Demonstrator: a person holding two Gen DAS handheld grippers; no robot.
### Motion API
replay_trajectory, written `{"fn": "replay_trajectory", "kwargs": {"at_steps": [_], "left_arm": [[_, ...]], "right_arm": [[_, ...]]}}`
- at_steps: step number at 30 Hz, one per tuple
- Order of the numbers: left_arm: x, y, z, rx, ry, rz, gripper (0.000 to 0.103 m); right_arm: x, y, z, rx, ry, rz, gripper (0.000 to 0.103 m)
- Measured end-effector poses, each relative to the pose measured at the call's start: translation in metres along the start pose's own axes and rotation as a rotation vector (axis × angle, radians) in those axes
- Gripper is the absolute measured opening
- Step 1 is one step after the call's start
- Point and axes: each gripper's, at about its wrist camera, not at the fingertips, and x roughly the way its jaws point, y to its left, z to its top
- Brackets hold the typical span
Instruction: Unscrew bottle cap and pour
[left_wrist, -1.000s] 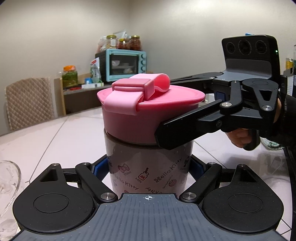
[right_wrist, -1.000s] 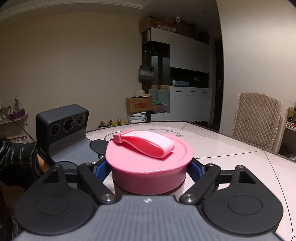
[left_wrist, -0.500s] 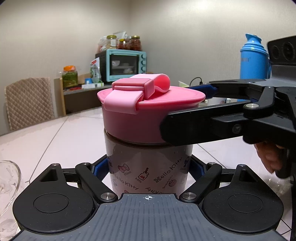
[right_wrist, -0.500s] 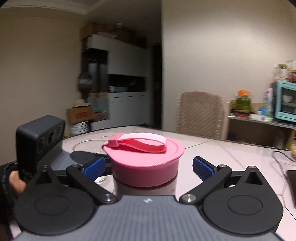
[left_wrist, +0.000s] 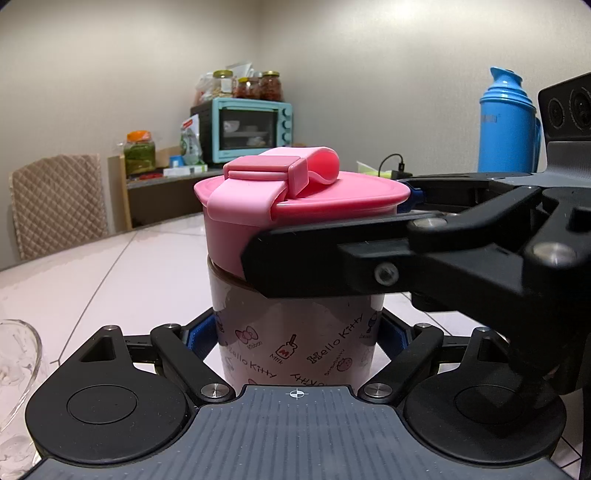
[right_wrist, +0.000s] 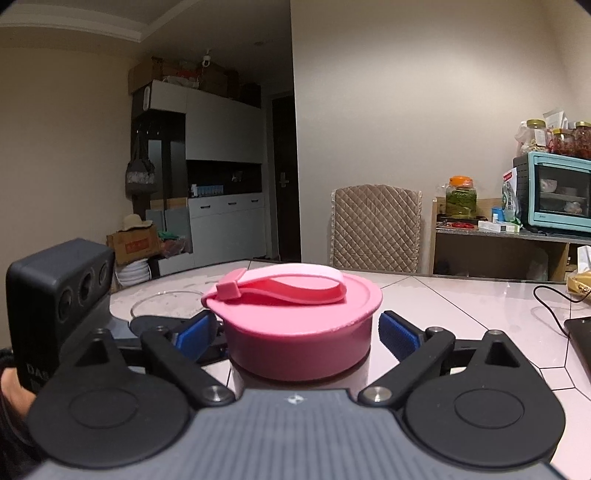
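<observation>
On the table (left_wrist: 110, 273), the bottle (left_wrist: 295, 343) stands upright, pinched by the left claw (left_wrist: 295, 332). Right claw (right_wrist: 299, 332) pads flank the pink cap (right_wrist: 295, 321), spread, not touching.

In the left wrist view, the bottle (left_wrist: 295, 332) stands at frame centre on the table (left_wrist: 129, 266), its cap (left_wrist: 295, 206) on top. A glass bowl (left_wrist: 18, 369) sits at lower left. Behind, a chair (left_wrist: 59, 203) at left, a toaster oven (left_wrist: 251, 131) at upper centre, a thermos (left_wrist: 508, 122) at upper right.
</observation>
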Motion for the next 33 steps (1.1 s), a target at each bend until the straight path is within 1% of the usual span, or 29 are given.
{"fn": "replay_trajectory", "kwargs": {"at_steps": [2,3,7,22,23,27,28,29,30,33], "left_arm": [[0.0,0.0,0.0,0.0,0.0,-0.001,0.09],[0.0,0.001,0.0,0.0,0.001,-0.001,0.09],[0.0,0.0,0.0,0.0,0.0,-0.001,0.09],[0.0,-0.003,0.0,0.001,0.0,0.0,0.09],[0.0,-0.005,0.0,0.002,0.001,0.001,0.09],[-0.002,-0.01,0.0,0.003,0.002,0.001,0.09],[-0.001,-0.009,0.0,0.003,0.002,0.002,0.09],[-0.001,-0.011,0.0,0.003,0.002,0.002,0.09],[-0.002,-0.013,0.0,0.003,0.002,0.002,0.09],[-0.002,-0.008,0.0,0.001,0.0,0.0,0.09]], "right_arm": [[0.002,0.001,0.0,0.001,-0.001,-0.008,0.09],[0.003,0.001,0.0,0.001,-0.002,-0.014,0.086],[0.004,-0.003,-0.001,-0.005,-0.003,-0.001,0.085],[0.024,-0.088,0.015,-0.157,0.052,0.542,0.085],[0.022,-0.087,0.015,-0.158,0.053,0.534,0.085],[0.01,-0.074,0.015,-0.148,0.05,0.441,0.086],[0.007,-0.071,0.015,-0.146,0.049,0.418,0.087],[0.004,-0.068,0.014,-0.143,0.048,0.395,0.095],[0.001,-0.065,0.014,-0.141,0.048,0.372,0.097],[-0.008,-0.056,0.014,-0.133,0.046,0.303,0.097]]}}
